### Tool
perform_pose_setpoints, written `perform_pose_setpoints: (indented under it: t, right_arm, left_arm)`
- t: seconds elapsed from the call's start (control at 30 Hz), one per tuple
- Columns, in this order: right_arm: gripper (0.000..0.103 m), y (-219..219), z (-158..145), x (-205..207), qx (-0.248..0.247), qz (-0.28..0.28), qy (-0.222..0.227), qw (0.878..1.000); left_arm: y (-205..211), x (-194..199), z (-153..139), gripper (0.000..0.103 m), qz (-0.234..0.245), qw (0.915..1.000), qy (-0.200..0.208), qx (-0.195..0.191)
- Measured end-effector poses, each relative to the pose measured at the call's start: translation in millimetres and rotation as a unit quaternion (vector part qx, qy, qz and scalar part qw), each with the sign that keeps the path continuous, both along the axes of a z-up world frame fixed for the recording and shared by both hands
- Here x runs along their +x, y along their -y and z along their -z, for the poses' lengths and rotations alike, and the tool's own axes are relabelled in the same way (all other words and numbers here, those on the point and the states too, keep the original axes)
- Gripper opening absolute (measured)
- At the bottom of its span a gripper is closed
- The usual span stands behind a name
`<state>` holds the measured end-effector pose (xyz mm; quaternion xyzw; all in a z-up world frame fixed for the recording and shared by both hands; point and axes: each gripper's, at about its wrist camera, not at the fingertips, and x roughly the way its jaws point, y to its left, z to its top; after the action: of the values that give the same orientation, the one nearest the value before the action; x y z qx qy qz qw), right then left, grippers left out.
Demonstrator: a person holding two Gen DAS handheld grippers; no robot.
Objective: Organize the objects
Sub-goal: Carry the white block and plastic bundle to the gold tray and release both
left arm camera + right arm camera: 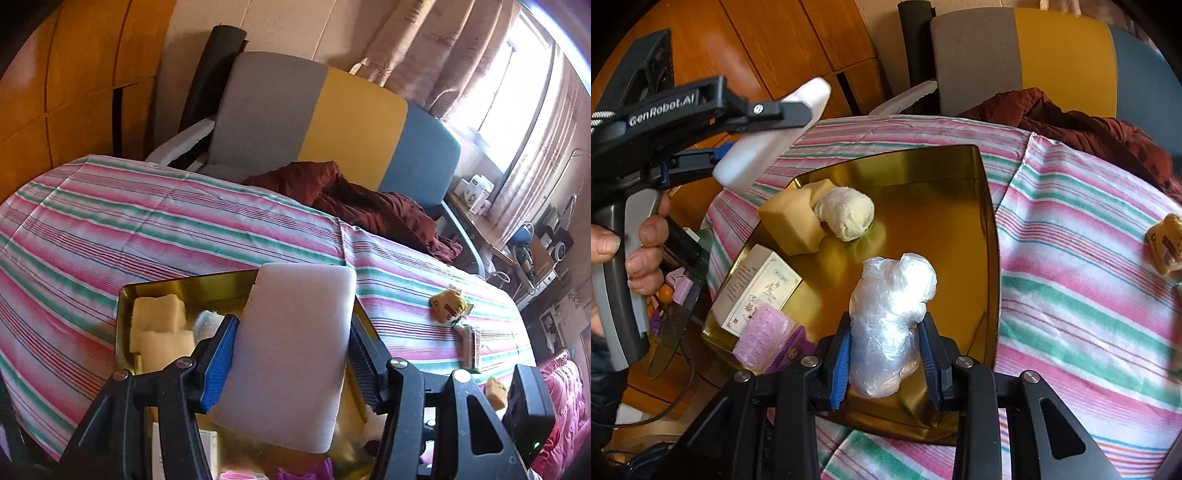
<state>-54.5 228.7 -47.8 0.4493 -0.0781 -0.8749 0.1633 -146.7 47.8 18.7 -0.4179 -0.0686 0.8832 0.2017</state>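
Observation:
My left gripper (291, 332) is shut on a white foam block (291, 354) and holds it above the gold tin tray (192, 284). In the right wrist view the same block (768, 144) hangs over the tray's far left corner. My right gripper (886, 347) is shut on a clear plastic-wrapped bundle (890, 306) and holds it inside the gold tray (923, 192). The tray holds a yellow sponge (794, 221), a cream cloth ball (847, 214), a white printed box (757, 291) and a pink packet (761, 339).
The tray lies on a pink, green and white striped cloth (1071, 258). A yellow wrapped snack (448, 301) and a brown packet (469, 343) lie on the cloth to the right. A dark red garment (351, 199) and a grey, yellow and blue chair (332, 118) stand behind.

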Motion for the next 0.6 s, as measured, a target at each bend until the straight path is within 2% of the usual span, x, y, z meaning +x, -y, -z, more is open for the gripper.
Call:
perform_pose_setpoints:
  t: [0.2, 0.37, 0.43, 0.47, 0.5, 0.57, 0.6]
  right_arm:
    - [0.034, -2, -3, -17, 0.018, 0.007, 0.002, 1.0]
    - [0.035, 0, -7, -43, 0.034, 0.015, 0.001, 0.999]
    - [0.038, -1, -12, -58, 0.038, 0.03, -0.007, 0.999]
    - [0.042, -2, -15, -64, 0.037, 0.034, -0.014, 0.999]
    - [0.055, -4, -18, -69, 0.036, 0.041, -0.02, 0.998]
    - [0.071, -6, -23, -74, 0.041, 0.059, -0.03, 0.997]
    - [0.071, -8, -25, -74, 0.041, 0.061, -0.034, 0.997]
  left_arm:
    - [0, -17, 4, 0.06, -0.003, 0.9998, 0.017, 0.011]
    - [-13, -40, 13, 0.061, 0.003, 0.9995, 0.033, 0.002]
    - [-18, -49, 18, 0.063, -0.001, 0.9991, 0.042, -0.006]
    - [-19, -52, 21, 0.065, -0.007, 0.9988, 0.048, -0.008]
    - [-19, -54, 23, 0.067, -0.011, 0.9986, 0.051, -0.011]
    - [-17, -54, 26, 0.07, -0.024, 0.9981, 0.055, -0.015]
    - [-15, -52, 28, 0.071, -0.025, 0.998, 0.056, -0.014]
